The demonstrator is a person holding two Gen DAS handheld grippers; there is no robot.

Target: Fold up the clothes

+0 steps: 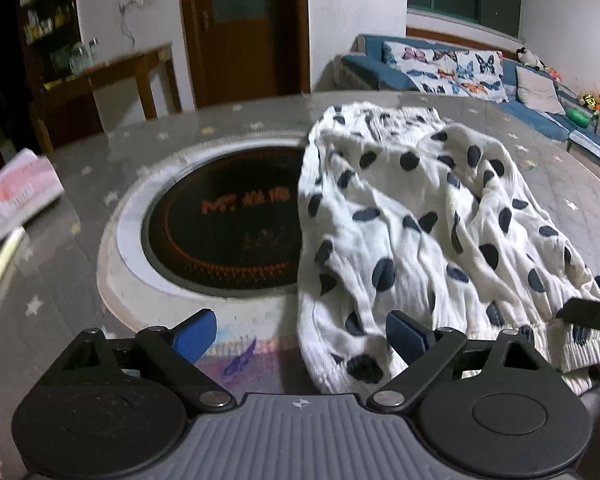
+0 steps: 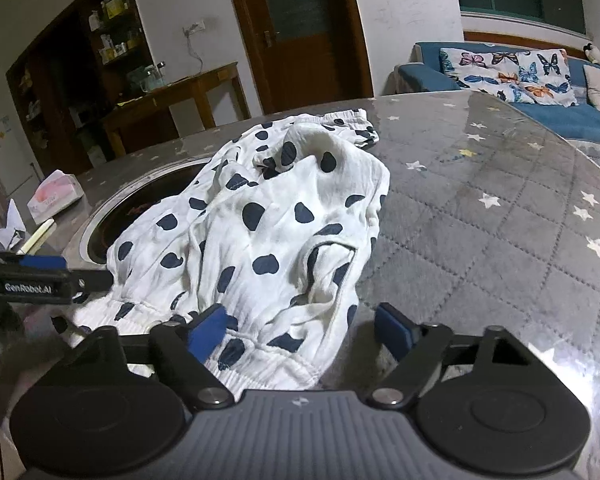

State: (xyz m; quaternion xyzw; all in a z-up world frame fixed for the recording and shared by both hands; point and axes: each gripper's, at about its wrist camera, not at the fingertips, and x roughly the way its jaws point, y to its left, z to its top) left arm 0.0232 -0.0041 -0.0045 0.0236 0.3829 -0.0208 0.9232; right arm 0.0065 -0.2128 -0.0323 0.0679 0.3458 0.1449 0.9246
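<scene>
On the grey star-print table (image 2: pixel 500 208) a white garment with dark spots (image 1: pixel 412 216) lies crumpled, its left part draped over the round black burner (image 1: pixel 228 236) set in the tabletop, elastic hem nearest the cameras. Step in hand looks like the first grasp: both grippers are set at the near hem, nothing lifted or folded yet. Left gripper (image 1: pixel 300 334) has jaws apart, hem corner lying between the blue pads, not pinched as far as I can see. Right gripper (image 2: pixel 304 334) likewise spread, left pad (image 2: pixel 210 332) against the cloth, right pad over bare table, no clamp visible. Both point slanting down toward the table, side by side; the left one's finger shows at the left edge of the right view. Next move probably calls for closing on the hem at two corners, then lifting and spreading it flat clear of the burner. Tissue box (image 2: pixel 56 194) and a pen (image 1: pixel 2 264) sit off left, well apart from the garment
</scene>
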